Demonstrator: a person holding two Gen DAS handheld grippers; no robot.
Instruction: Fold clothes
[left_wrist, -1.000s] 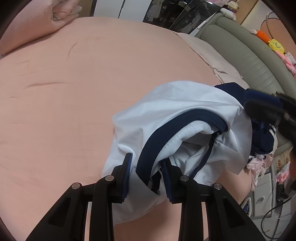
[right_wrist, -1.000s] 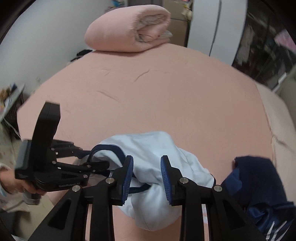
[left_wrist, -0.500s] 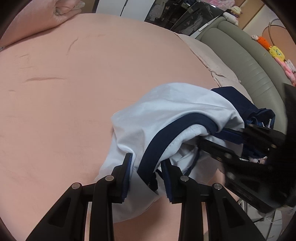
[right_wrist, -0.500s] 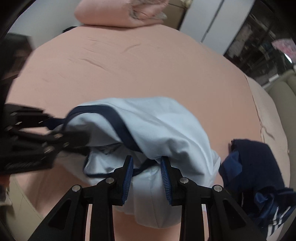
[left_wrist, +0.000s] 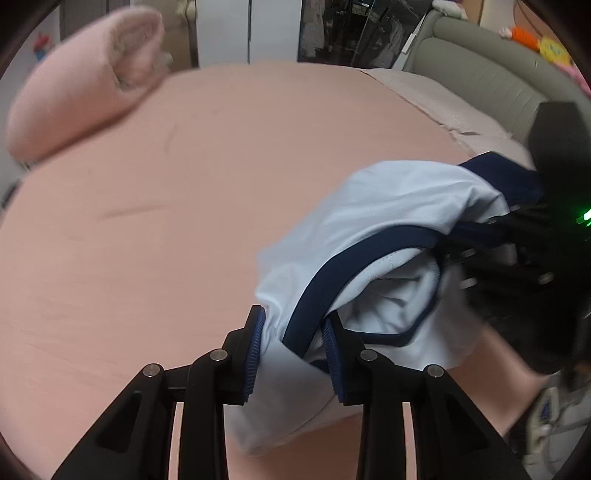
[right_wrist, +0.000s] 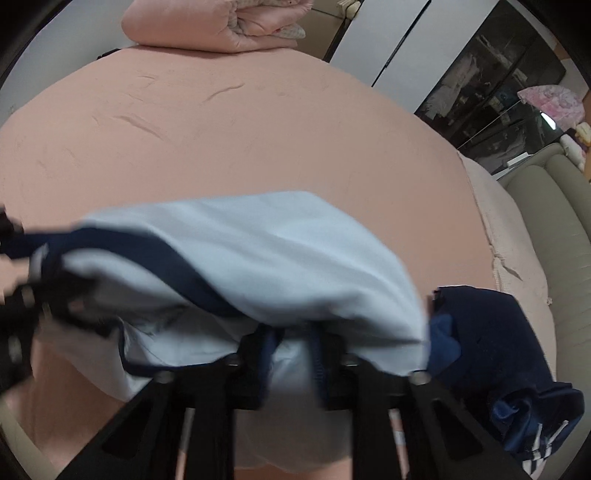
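Garment: a pale blue top (left_wrist: 399, 206) with navy trim (left_wrist: 332, 280) hangs bunched between two hand-held grippers, just above a pink bedsheet (left_wrist: 155, 206).
Left gripper (left_wrist: 293, 341): its blue-padded fingers (left_wrist: 255, 354) clamp a fold of the top at the navy band.
Right gripper (right_wrist: 291, 354): its jaws have just been closing with cloth between them; the top drapes over the fingertips, so contact of the pads cannot be told.
Bed: a rolled pink quilt (right_wrist: 214, 22) lies at the far edge.
Beside the top: a dark navy garment (right_wrist: 502, 354) lies crumpled on the sheet, to the right.
Background: a grey padded headboard (left_wrist: 480, 85) and white wardrobe doors (right_wrist: 391, 40).
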